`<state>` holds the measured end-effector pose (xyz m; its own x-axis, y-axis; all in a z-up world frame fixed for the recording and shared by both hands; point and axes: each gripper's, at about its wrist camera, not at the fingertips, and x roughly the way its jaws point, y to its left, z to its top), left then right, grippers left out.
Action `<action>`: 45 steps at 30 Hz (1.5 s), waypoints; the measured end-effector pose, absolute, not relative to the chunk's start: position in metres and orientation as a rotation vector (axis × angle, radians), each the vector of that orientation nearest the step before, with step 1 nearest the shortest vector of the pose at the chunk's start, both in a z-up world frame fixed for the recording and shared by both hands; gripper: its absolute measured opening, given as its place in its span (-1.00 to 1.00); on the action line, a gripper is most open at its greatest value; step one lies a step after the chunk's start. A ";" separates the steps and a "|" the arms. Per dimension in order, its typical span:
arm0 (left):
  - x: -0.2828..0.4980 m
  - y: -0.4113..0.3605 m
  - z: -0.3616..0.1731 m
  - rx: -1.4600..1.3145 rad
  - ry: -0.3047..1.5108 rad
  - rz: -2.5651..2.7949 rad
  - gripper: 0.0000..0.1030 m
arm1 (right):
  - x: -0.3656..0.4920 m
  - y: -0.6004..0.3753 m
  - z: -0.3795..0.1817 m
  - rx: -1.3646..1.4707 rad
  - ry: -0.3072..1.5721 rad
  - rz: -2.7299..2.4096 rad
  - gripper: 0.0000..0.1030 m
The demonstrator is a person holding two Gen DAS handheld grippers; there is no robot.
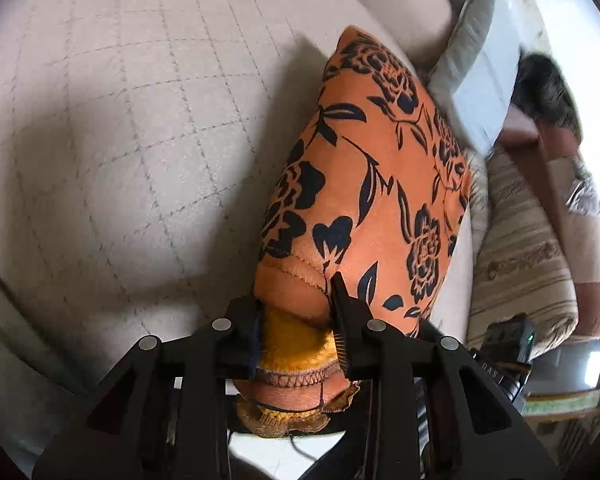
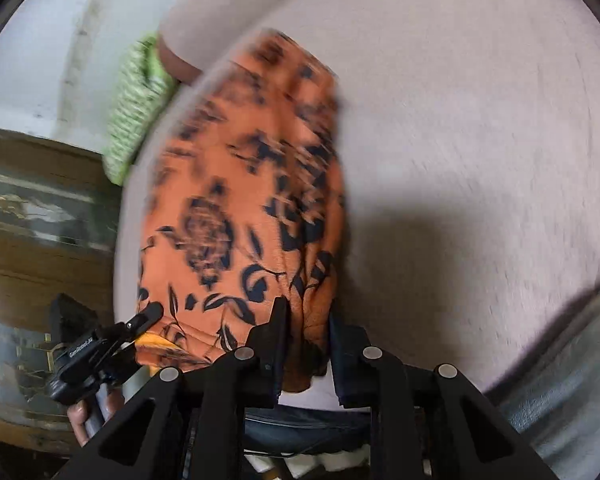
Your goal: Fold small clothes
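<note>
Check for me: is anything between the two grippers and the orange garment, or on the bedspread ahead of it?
Nothing visible. Both the left gripper and right gripper already pinch the orange garment at its near edge, and the bedspread beyond looks bare.

Lower left of the right wrist view: "GenRobot.AI" in white on the other hand-held gripper (image 2: 150, 314). Lower right of the left wrist view: letters "DAS" on a black device (image 1: 508, 344).

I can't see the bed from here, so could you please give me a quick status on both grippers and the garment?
Left gripper shut on orange floral garment. Right gripper shut on same garment. Garment bunched, not yet folded. Nothing in the way.
</note>
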<state>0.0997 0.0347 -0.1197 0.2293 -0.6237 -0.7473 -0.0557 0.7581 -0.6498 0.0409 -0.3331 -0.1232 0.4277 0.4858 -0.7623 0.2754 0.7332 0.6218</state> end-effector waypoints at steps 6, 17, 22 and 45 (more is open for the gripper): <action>0.083 0.038 -0.084 -0.584 1.221 -0.394 -0.36 | 0.027 -0.348 -0.103 0.792 1.085 0.141 -0.63; 0.038 0.024 -0.003 -0.396 0.999 -0.366 0.13 | -0.023 -0.342 -0.001 0.705 0.777 0.252 -0.04; 0.015 0.013 0.028 -0.216 0.905 -0.280 0.13 | -0.040 -0.321 0.036 0.562 0.737 0.173 -0.04; 0.106 0.003 -0.006 -0.236 1.057 -0.251 0.13 | 0.017 -0.328 0.033 0.442 0.845 0.073 -0.04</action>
